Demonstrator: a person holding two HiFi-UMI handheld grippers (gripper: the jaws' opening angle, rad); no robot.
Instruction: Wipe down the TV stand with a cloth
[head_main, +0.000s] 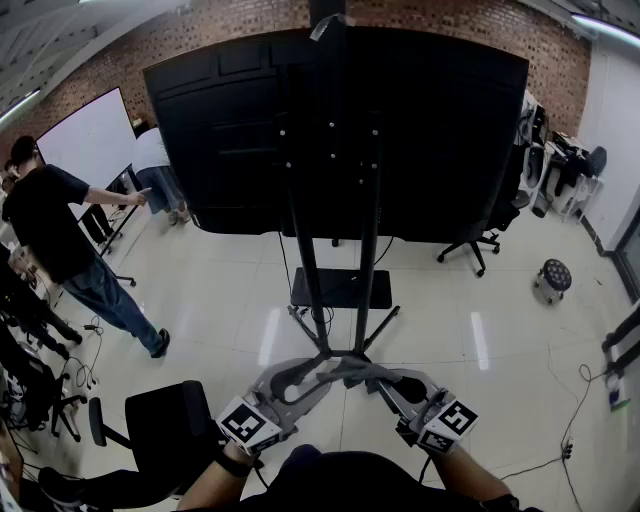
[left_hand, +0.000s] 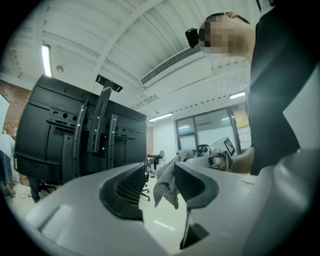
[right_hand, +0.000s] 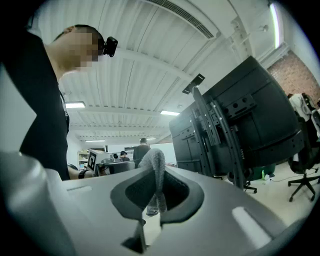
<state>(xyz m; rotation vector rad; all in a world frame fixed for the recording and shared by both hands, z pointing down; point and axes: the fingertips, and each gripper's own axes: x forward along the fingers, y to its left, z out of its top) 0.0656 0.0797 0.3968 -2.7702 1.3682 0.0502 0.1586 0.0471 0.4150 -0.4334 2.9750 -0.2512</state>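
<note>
Head view: the black metal TV stand with twin uprights (head_main: 304, 250) rises at twelve o'clock, long axis vertical, well apart from both grippers.

Left gripper view: my left gripper (left_hand: 160, 171) gapes with nothing between its jaws.

Right gripper view: my right gripper (right_hand: 156, 189) pinches the grey knitted cloth (right_hand: 155, 162). The stand is at two o'clock, so this arm leads.

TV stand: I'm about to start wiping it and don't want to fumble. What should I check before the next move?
1. Cloth clamped in the right gripper: ok.
2. Left gripper free, jaws apart: ok.
3. Cloth touching the TV stand: not ok, both grippers are short of it.
4. Person at left apart from the stand: ok.
5. Cloth damp: cannot tell.
</note>
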